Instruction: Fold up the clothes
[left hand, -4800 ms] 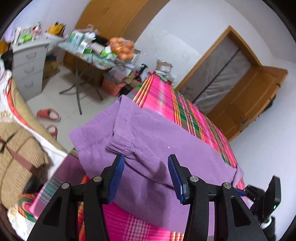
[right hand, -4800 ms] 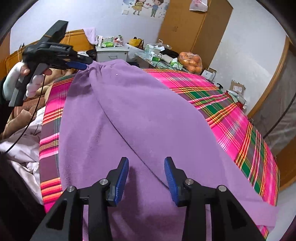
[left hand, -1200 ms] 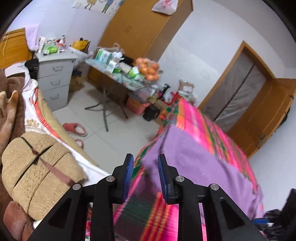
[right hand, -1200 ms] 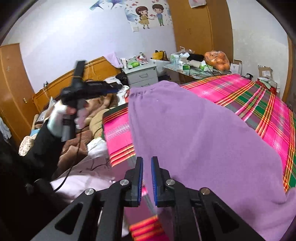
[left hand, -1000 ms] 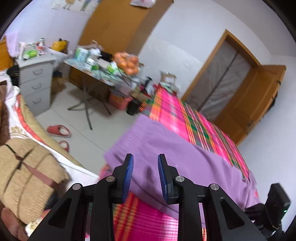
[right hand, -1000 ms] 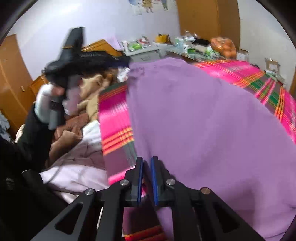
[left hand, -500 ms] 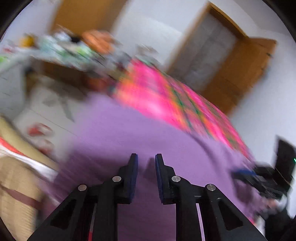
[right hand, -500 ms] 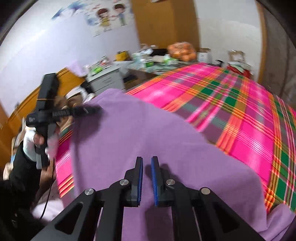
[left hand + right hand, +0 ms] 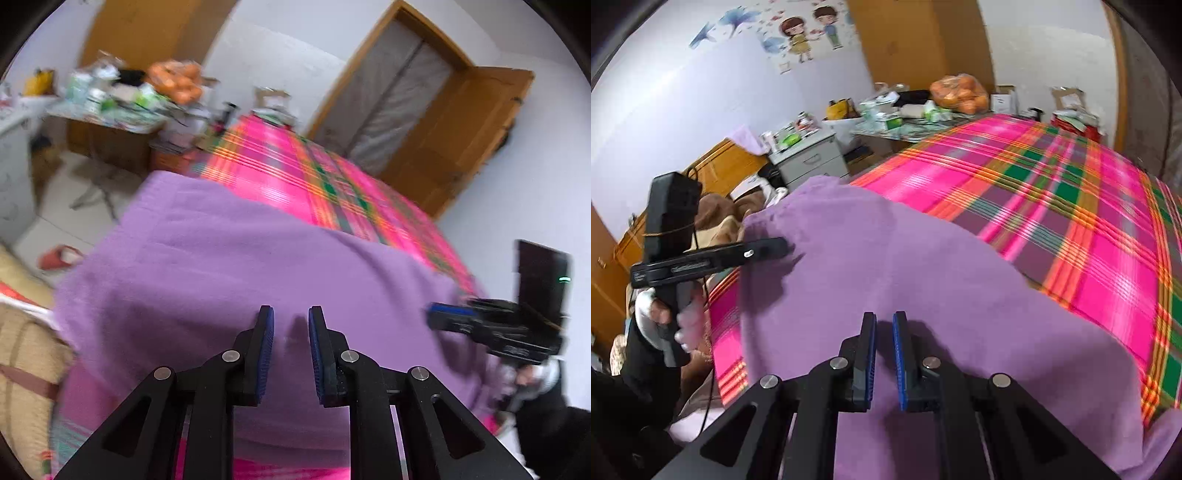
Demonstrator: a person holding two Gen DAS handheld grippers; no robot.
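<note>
- The purple garment point(image 9: 923, 280) is seen spread at the near edge of the plaid-covered bed point(image 9: 1071, 206); folds cannot be counted.
- The left claw point(image 9: 291, 347) and right claw point(image 9: 884, 354) are held narrow and empty above it; further folding is judged left.

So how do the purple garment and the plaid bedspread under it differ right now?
The purple garment is plain, one solid colour; the plaid bedspread is striped in pink, green and orange. The garment looks fuzzy and soft, the bedspread smoother and flatter. The garment covers only the near part of the bedspread, which stretches on to the far end. Both lie spread out flat.
</note>
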